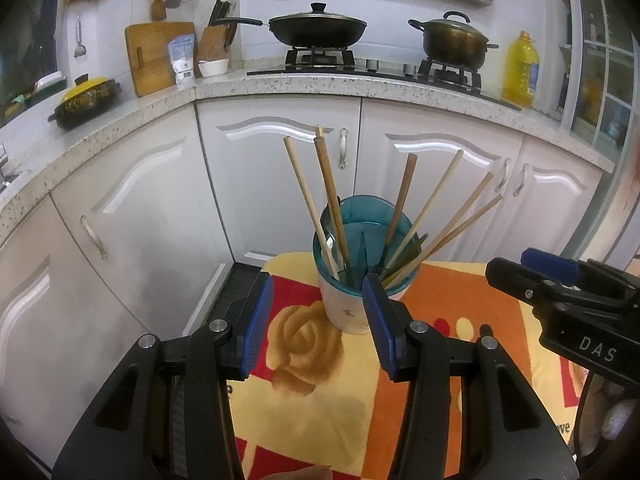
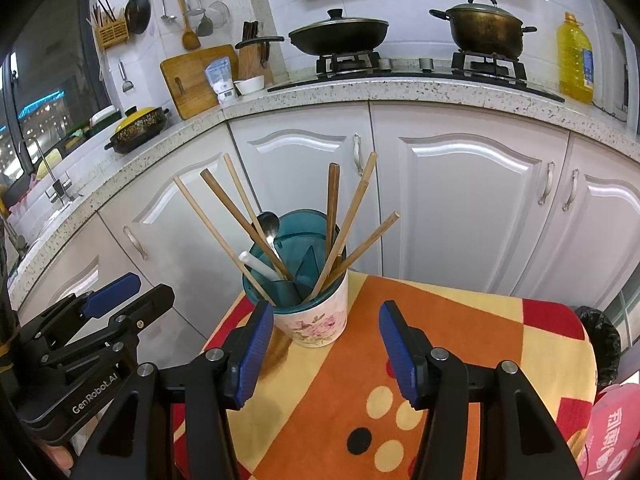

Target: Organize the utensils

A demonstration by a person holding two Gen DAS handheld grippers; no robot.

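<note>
The left black two-finger gripper with blue ribbed pads [image 1: 318,320] points forward and slightly down, its jaws spread wide with nothing between the 2 pads. Seen from the right wrist camera, it sits low at the left edge [image 2: 116,300], angled up toward the right, its 2 fingers parted. The right black two-finger gripper with blue ribbed pads [image 2: 326,350] is likewise level and forward-facing, jaws wide apart and holding nothing. From the left wrist camera it enters at the right edge [image 1: 536,268], pointing left, with 1 blue pad [image 1: 550,261] showing along its upper finger. The 2 grippers sit side by side, apart.
</note>
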